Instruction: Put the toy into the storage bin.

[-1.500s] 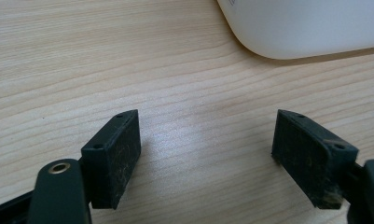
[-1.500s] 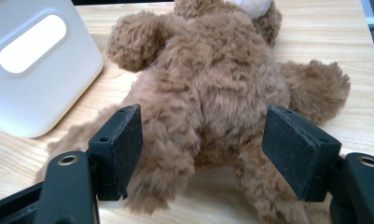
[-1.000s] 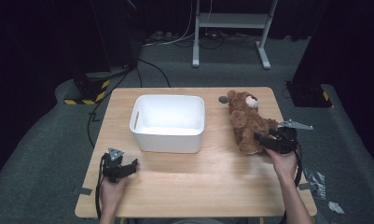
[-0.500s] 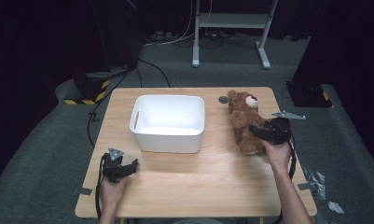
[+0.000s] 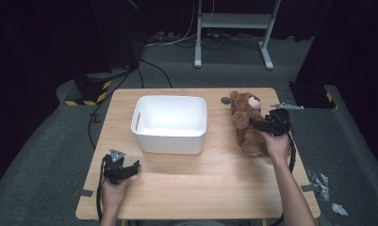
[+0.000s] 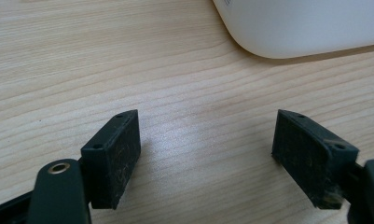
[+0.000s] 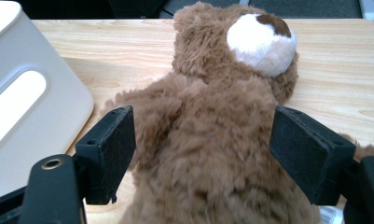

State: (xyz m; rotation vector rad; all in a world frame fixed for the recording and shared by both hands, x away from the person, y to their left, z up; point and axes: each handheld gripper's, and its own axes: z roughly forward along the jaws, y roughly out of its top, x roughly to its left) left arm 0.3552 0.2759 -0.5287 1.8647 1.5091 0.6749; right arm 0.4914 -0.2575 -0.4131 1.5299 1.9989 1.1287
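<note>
A brown teddy bear lies on its back at the right of the wooden table, head toward the far edge. My right gripper is open over its chest. In the right gripper view the two jaws stand apart on either side of the bear, below its white muzzle, around the right gripper midpoint. A white bin, with nothing in it, stands at the table's middle. Near the front left, my left gripper rests low, open. In the left gripper view the left gripper has bare wood between its jaws.
A small dark disc lies on the table just beyond the bear's head. The bin's rounded corner is just ahead of the left gripper, and its handle side is left of the bear. A metal stand is on the floor behind.
The right hand has carried its gripper away from the front edge, from the bear's lower body up to its chest. The left gripper has stayed where it was.
</note>
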